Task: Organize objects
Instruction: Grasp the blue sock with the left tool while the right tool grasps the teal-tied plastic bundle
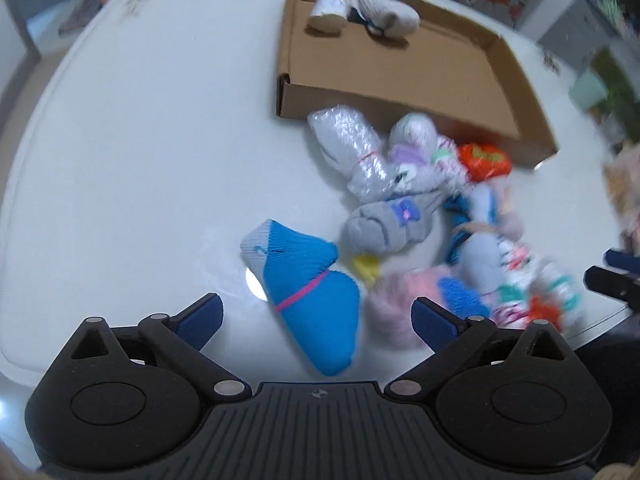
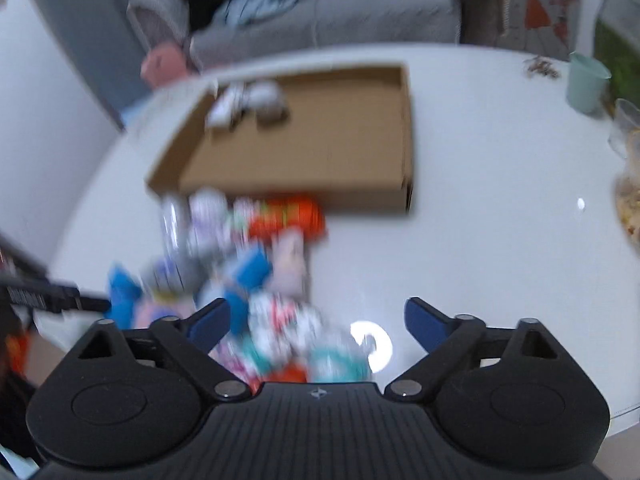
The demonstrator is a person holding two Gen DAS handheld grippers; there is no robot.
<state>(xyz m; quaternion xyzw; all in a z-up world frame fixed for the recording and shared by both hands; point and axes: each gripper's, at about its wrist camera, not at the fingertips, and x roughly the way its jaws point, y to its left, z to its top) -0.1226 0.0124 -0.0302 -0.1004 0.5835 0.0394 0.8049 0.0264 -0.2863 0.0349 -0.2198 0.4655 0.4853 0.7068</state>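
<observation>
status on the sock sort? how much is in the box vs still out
Done: two bundles, a white roll and a grey one, lie in the cardboard box. In hand: nothing; left gripper and right gripper are both open and empty. Left: the blue sock bundle and the mixed pile remain on the table.

White table (image 1: 140, 140): bare across the left half of the left wrist view; bare across the right half of the right wrist view.
Cardboard tray (image 1: 400, 68): upper centre, floor mostly free; two sock rolls (image 1: 360, 10) occupy its far corner.
Sock pile (image 1: 420, 208): crowds the tray's near wall, centre right.
Green cup (image 2: 586, 82): upper right, table edge.
</observation>
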